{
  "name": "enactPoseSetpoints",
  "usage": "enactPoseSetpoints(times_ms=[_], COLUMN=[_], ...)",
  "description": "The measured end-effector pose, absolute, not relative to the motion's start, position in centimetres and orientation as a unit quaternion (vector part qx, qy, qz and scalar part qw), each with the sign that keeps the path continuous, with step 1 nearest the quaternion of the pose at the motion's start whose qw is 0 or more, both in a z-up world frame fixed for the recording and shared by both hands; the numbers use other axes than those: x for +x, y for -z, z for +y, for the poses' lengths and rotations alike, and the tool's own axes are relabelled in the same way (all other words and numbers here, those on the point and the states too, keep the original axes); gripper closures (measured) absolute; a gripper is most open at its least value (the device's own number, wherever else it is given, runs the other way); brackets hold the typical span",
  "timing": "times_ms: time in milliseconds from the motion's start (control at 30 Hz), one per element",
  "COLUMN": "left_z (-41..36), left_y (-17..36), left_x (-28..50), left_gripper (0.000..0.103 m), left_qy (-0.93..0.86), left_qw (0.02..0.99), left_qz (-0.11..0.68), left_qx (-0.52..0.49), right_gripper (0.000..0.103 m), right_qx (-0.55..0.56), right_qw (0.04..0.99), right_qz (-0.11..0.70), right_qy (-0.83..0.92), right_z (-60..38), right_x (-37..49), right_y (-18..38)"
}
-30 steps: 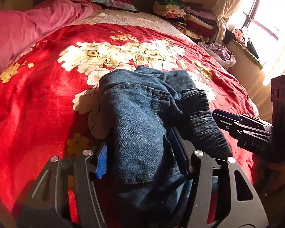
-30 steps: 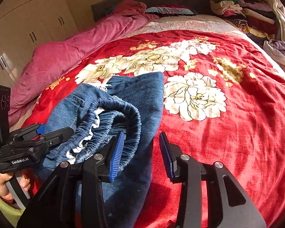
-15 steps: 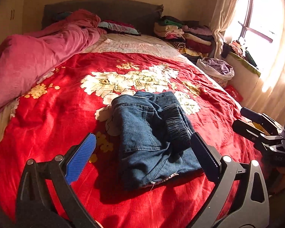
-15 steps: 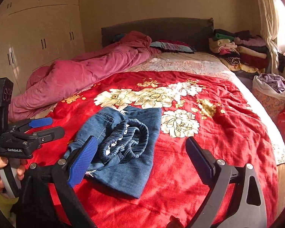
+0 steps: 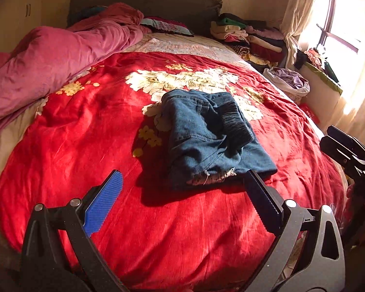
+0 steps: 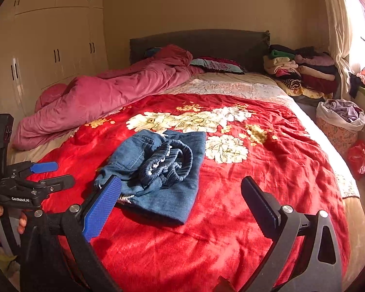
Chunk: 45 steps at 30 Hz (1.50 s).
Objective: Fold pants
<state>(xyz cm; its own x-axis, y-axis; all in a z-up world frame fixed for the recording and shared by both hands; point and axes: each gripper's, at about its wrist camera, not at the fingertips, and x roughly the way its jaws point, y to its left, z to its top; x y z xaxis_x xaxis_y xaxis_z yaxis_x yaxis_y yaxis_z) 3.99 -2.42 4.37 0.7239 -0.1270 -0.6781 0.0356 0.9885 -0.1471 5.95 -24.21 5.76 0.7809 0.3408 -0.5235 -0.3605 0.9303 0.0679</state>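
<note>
A home bedroom. A bed (image 6: 267,160) fills the middle, spread with a red floral blanket (image 6: 255,170), a dark headboard (image 6: 199,43) at 12 o'clock and a rumpled pink duvet (image 6: 104,97) at 10 o'clock. Cream built-in wardrobes (image 6: 48,48) stand at 9 o'clock. Stacked folded clothes (image 6: 301,70) sit at 2 o'clock beside a curtained window (image 5: 338,24), a bagged laundry basket (image 6: 340,121) at 3 o'clock.

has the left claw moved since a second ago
Yes. The left claw has let go of the folded jeans and pulled back toward the foot of the red floral blanket; it now hangs open, clear of the denim.
</note>
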Motion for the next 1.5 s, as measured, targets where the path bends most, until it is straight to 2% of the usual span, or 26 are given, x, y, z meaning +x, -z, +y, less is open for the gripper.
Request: enactPoseSetpoints(times_ms=[267,567,1500], left_z=[-1.8,-2.0,-1.7], left_y=[-1.9,-0.5,-1.2], left_x=[1.0,1.3,0.9], left_gripper=[0.010,0.010,0.010], left_qy=[0.021,0.018,0.004], left_qw=[0.928,0.920,0.922], left_qz=[0.364,0.385,0.381], left_qx=[-0.078,-0.072,-0.069], right_gripper=[0.005,0.005,0.005], right_qx=[-0.007,0.001,-0.011], right_qw=[0.934,0.923,0.925], right_qz=[0.306,0.352,0.346], right_qy=[-0.182,-0.153,-0.160], right_z=[-23.7,-23.9,-24.2], right_x=[4.2,3.9,3.5], right_y=[-3.5,0.2,-1.2])
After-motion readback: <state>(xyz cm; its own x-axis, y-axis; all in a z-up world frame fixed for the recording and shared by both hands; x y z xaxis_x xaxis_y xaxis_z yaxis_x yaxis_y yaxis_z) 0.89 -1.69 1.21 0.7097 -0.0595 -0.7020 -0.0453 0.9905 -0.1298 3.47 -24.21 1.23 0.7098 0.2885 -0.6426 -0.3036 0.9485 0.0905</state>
